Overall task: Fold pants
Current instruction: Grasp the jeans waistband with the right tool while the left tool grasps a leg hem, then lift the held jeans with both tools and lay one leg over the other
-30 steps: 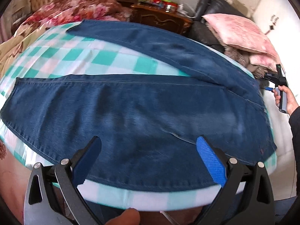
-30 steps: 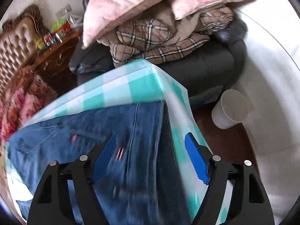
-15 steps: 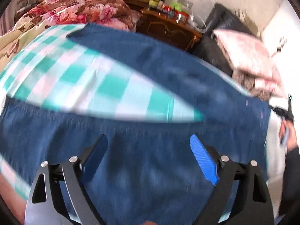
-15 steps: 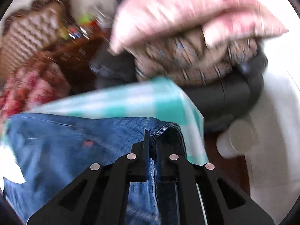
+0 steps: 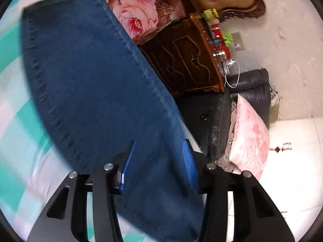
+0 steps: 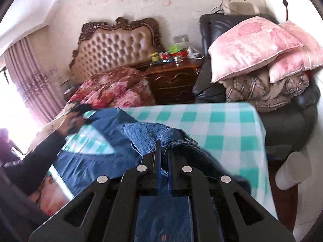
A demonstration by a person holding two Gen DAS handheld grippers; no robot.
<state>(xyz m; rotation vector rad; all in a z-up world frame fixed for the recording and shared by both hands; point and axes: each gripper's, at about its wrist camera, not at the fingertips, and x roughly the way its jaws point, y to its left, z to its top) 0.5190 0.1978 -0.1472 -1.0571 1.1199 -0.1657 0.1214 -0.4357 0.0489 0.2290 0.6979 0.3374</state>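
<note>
A: Left wrist view first. Where are the pants?
B: The pants (image 5: 97, 92), blue denim, one leg running from the top left down to the bottom centre, lying on the checked surface (image 5: 18, 133). Hem end sits near the surface's top-left corner.
A: And the left hand-held gripper?
B: The left hand-held gripper (image 5: 157, 165) is right over the leg, by the leg's right-hand seam near the surface's right edge. Its jaws have just been closing but stand part open, denim showing between the blue pads (image 5: 189, 167). The pads do not press on the cloth that I can see. Frame is blurred.
A: Right wrist view?
B: Left side: a dark sleeve (image 6: 34, 157) and a hand (image 6: 73, 121) with the other hand-held gripper at the surface's far left corner, on the leg end there. Too blurred to read its jaws from here.
A: Centre?
B: The right hand-held gripper (image 6: 163, 151) has its jaws together, clamped on a bunched fold of the pants, waistband area I think. Denim humps up just ahead of the tips and hangs under the jaws.
A: Right of that?
B: Bare checked cloth out to the surface's right edge. Past it, an armchair (image 6: 210, 76) with pink pillows (image 6: 252, 46), and a white cup (image 6: 292, 171) on the floor.
</note>
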